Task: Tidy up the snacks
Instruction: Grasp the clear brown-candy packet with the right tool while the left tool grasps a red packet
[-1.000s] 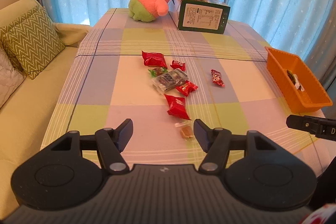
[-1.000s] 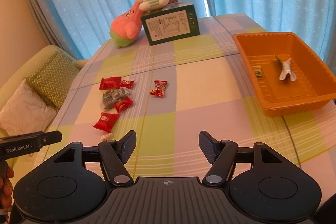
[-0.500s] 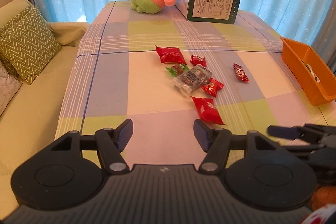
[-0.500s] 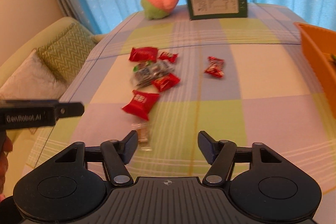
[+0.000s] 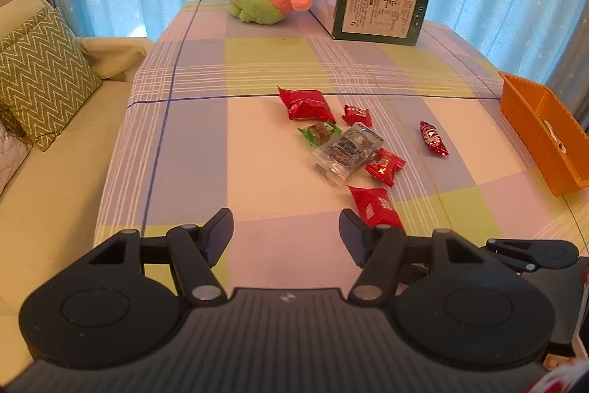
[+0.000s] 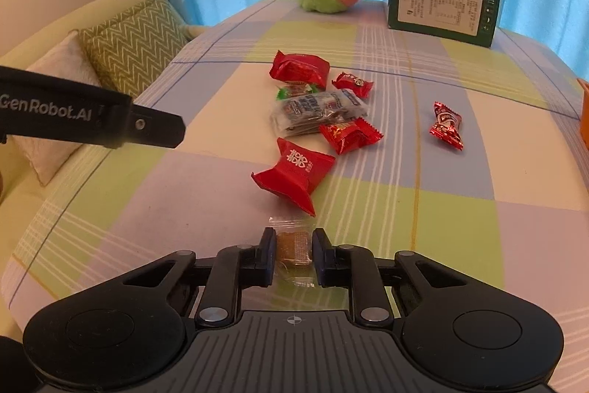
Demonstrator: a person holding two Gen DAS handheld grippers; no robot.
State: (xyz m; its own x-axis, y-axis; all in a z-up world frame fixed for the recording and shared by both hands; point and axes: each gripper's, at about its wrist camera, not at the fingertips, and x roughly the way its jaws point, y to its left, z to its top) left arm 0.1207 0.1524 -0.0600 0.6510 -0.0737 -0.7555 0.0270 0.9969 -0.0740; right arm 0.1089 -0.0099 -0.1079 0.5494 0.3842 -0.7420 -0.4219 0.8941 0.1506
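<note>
**Candy pinched at the near edge**

Left wrist view: left gripper (image 5: pixel 286 231) hangs released over the tablecloth (image 5: pixel 191 150), short of the snack pile (image 5: pixel 346 146).

Right wrist view: right gripper (image 6: pixel 293 251), spread wide a second ago, now clamps the clear-wrapped brown candy (image 6: pixel 293 246); the orange bin (image 5: pixel 541 131) comes next.

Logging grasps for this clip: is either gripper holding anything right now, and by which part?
The right gripper pinches the clear-wrapped brown candy across its body, on the tablecloth. The left gripper is open, empty.
</note>
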